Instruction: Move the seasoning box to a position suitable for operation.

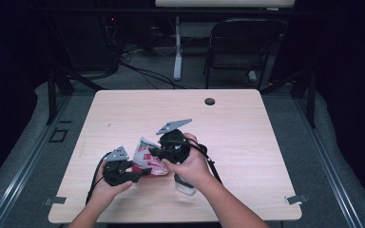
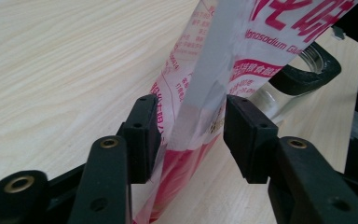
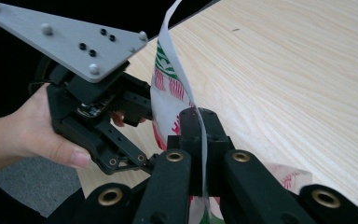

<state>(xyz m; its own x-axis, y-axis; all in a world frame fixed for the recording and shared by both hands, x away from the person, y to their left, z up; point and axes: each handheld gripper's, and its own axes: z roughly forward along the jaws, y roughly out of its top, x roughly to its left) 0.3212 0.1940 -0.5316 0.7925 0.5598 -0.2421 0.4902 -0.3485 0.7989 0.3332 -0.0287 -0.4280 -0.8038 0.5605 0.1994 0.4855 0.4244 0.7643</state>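
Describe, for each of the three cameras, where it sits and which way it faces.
High view: above the person's side, facing forward and down on the table; both hands show.
Left gripper view: on the left gripper, looking along its open jaws at the packet.
Right gripper view: on the right gripper, clamping the packet; the left hand shows.
All share the packet.

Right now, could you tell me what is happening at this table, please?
A person works at the wooden table with a gripper in each hand. The right gripper is clamped on the edge of a red-and-white printed packet, holding it up. The left gripper stands open with the packet's lower end between its jaws, the pads apart from it. A clear jar lies just behind the packet.
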